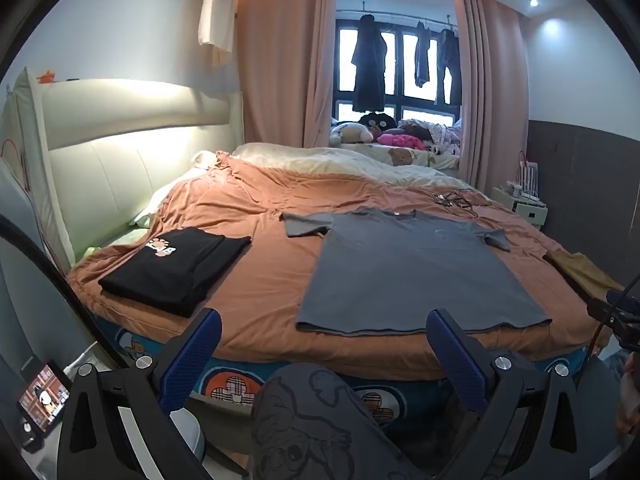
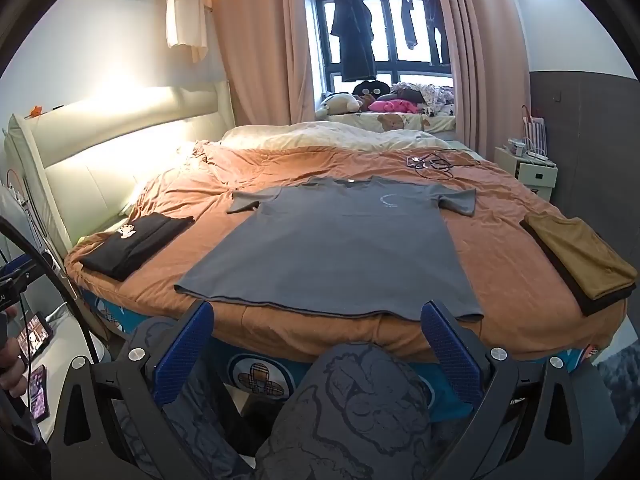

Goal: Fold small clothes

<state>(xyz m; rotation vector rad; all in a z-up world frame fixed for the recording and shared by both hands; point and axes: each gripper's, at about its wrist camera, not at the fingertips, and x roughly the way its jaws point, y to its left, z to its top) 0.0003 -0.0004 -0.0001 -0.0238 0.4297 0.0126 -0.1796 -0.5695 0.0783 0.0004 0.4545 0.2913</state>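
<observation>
A grey T-shirt [image 1: 404, 268] lies spread flat on the orange bedspread [image 1: 260, 280], collar away from me, hem at the near edge; it also shows in the right wrist view [image 2: 340, 248]. My left gripper [image 1: 324, 336] is open and empty, held off the bed's near edge just short of the hem. My right gripper [image 2: 316, 328] is open and empty, also just short of the hem. A folded black shirt [image 1: 176, 268] with a paw print lies at the left [image 2: 136, 244]. A folded tan garment on a dark one [image 2: 580, 260] lies at the right.
Cables and a small device [image 2: 430, 164] lie beyond the T-shirt. A cream duvet [image 2: 328, 136] is bunched at the far side. The padded headboard [image 1: 120, 152] is left. A nightstand [image 2: 524, 172] is far right. A phone with a lit screen [image 1: 42, 400] sits low left. My knee [image 2: 360, 408] is below.
</observation>
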